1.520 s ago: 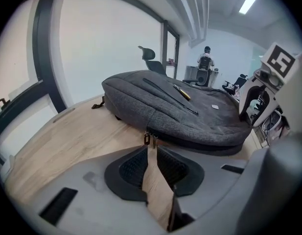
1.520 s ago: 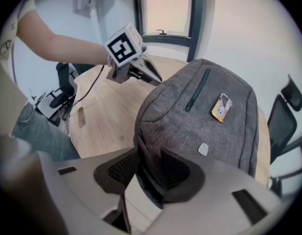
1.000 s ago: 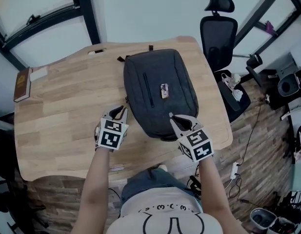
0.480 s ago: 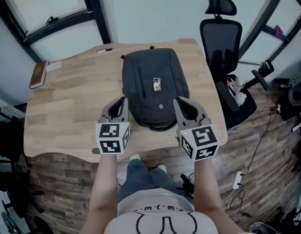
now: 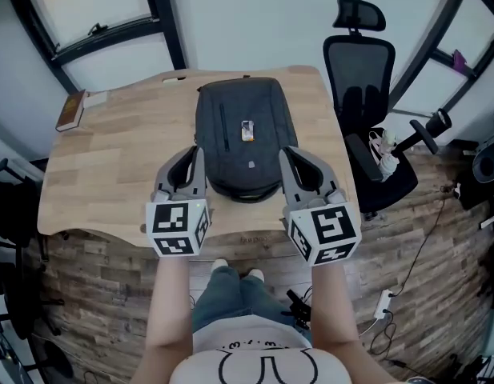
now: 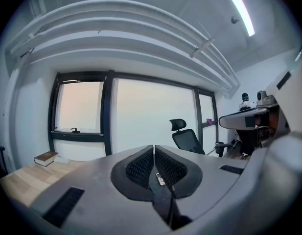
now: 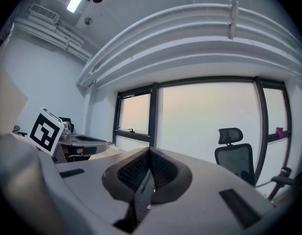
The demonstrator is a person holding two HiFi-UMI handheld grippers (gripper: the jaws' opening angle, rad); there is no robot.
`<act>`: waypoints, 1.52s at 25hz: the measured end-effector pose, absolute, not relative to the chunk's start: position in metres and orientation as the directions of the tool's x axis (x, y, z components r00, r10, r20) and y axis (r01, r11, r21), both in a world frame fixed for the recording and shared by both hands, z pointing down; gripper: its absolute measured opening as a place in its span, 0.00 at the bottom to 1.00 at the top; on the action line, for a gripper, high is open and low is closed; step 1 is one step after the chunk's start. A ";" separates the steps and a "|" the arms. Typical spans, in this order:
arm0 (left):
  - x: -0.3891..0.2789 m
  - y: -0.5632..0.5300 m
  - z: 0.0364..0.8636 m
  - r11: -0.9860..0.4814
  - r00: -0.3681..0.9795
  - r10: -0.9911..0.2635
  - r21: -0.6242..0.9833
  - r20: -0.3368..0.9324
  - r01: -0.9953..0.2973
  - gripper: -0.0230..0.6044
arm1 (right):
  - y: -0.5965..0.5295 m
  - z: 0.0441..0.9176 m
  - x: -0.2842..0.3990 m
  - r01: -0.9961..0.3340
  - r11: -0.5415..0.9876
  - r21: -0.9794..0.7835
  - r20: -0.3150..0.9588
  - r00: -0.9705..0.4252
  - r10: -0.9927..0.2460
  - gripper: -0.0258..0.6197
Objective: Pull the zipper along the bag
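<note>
Found the left hand-held gripper closed on nothing, its textured pads meeting with only the window beyond. Found the right hand-held gripper likewise closed and empty. Saw both held level above the near edge of the bench, clear of the bag. Saw the bag lying flat mid-bench, lengthwise away from the person, with a small tag on its front and a pocket zipper beside it. Could not make out any pull, nor whether the main zipper stood open or shut. Judged the risks of any pull from here: pinching fabric instead of the tiny pull, dragging the unsteadied bag toward the bench edge, and jamming the slider at a corner by tugging off-line.
</note>
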State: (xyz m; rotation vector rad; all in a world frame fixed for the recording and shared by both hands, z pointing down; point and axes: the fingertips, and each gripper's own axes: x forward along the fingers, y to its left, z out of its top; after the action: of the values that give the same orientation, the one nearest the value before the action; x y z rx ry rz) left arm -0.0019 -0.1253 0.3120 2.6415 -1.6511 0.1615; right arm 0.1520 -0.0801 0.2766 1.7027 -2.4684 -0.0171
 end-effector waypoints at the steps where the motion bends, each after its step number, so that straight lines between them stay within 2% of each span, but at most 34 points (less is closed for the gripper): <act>1: -0.001 -0.123 0.305 -0.440 0.435 -0.896 -0.052 0.087 -0.896 0.07 | -0.078 0.273 0.152 -0.930 0.355 0.094 0.102 -0.346 -0.933 0.12; 7: 0.003 -0.115 0.286 -0.458 0.455 -0.889 -0.139 0.054 -0.878 0.07 | -0.070 0.256 0.146 -0.938 0.324 0.123 0.064 -0.319 -0.946 0.12; 18: -0.013 -0.098 0.249 -0.462 0.468 -0.883 -0.114 -0.034 -0.880 0.07 | -0.050 0.210 0.145 -0.942 0.278 0.188 -0.040 -0.290 -0.956 0.12; 38: -0.010 -0.078 0.225 -0.476 0.494 -0.866 -0.182 -0.072 -0.860 0.07 | -0.026 0.198 0.151 -0.938 0.257 0.234 -0.072 -0.280 -0.957 0.12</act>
State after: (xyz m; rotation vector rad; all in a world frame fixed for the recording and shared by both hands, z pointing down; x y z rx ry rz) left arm -0.0097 -0.0784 0.2253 2.8794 -1.6846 0.0500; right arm 0.1514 -0.0262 0.1983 1.8319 -2.4224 -0.3545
